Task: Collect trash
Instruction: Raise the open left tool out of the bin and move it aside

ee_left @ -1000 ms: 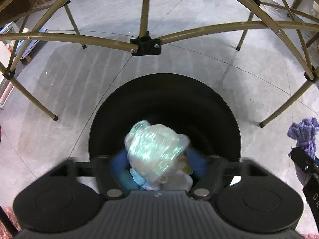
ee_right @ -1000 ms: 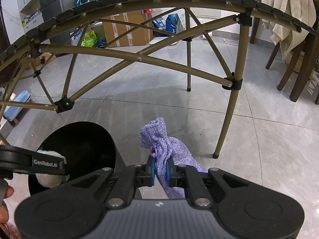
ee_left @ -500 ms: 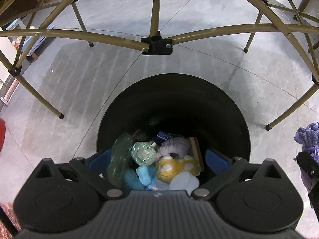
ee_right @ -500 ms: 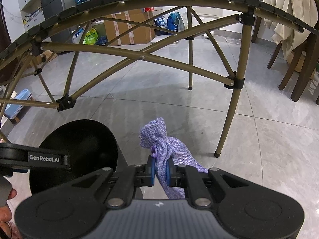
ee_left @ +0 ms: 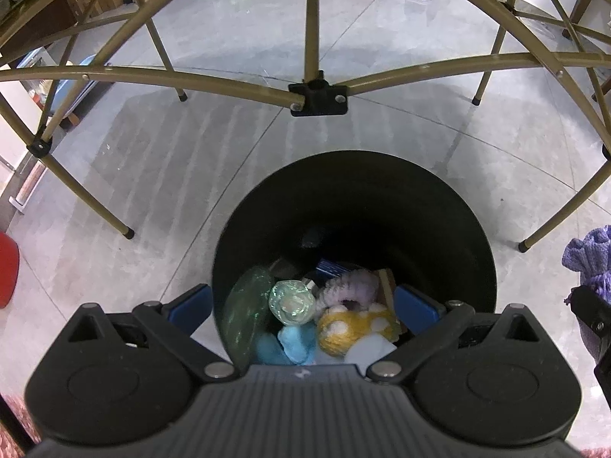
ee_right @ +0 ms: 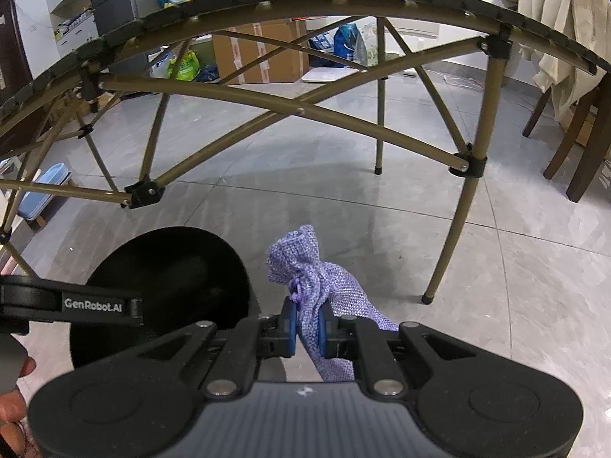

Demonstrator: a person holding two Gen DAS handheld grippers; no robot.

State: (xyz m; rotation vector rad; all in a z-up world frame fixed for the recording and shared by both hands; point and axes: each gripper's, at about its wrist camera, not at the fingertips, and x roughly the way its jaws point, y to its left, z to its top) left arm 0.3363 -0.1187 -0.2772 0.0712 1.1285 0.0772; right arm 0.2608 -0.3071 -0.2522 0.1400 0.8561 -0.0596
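**One piece dropped in, one purple bag still to go**

The black bin (ee_left: 355, 252) stands on the grey floor (ee_left: 172, 191) beside the legs of a folding table (ee_left: 317, 95). Trash already lies at its bottom: a crinkly clear wrapper (ee_left: 292, 301), a green plastic piece (ee_left: 244, 313), a yellow fluffy thing (ee_left: 351, 324) and something blue and soft (ee_left: 292, 345).

The left gripper (ee_left: 305, 307) hangs right over the bin. Its jaws have just been opening and now stand as wide as they go, with nothing between them.

The right gripper (ee_right: 308, 324) waits just beside the bin. Its jaws are pinched tight on a purple cloth bag (ee_right: 317, 286), which hangs above the floor, not yet over the bin.

So the left hand's job looks done. The purple bag probably goes in next.
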